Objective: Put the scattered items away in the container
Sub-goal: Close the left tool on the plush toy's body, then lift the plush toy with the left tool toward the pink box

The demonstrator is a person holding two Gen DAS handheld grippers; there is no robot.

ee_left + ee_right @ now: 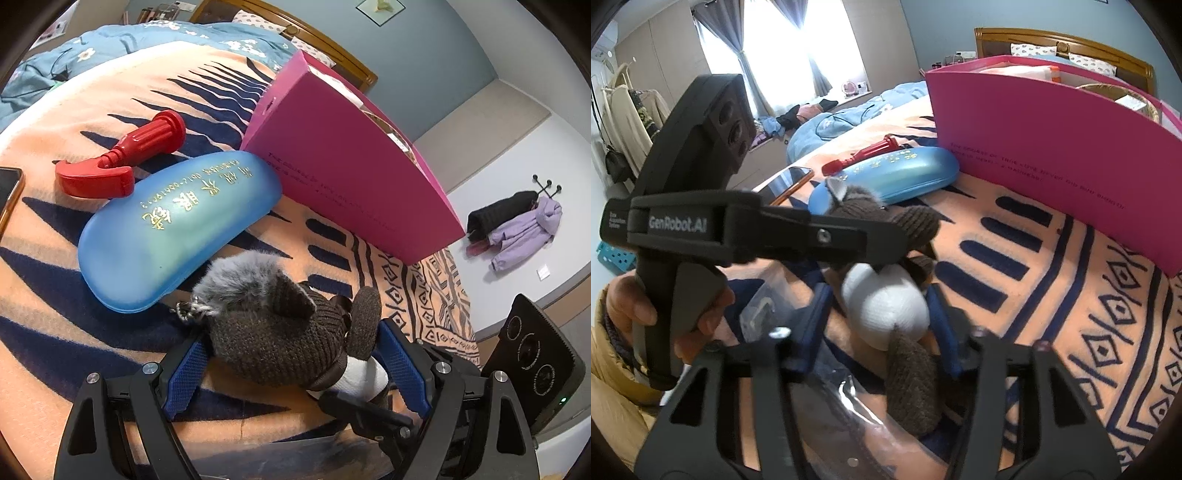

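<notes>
A brown knitted plush toy [280, 332] with grey fur and a white body lies on the patterned blanket. My left gripper [295, 354] has its blue pads on both sides of the toy's head. My right gripper [882, 314] has its pads on both sides of the toy's white body [886, 306]. A blue glasses case [173, 225] and a red toy hammer [122, 158] lie beyond it. The pink box [343, 162] stands behind them; it also shows in the right wrist view [1052, 147].
A phone [7, 195] lies at the blanket's left edge. A woven basket [1119, 98] sits inside the pink box. A blue quilt [122, 40] covers the far bed. The left gripper's body [738, 229] crosses the right wrist view.
</notes>
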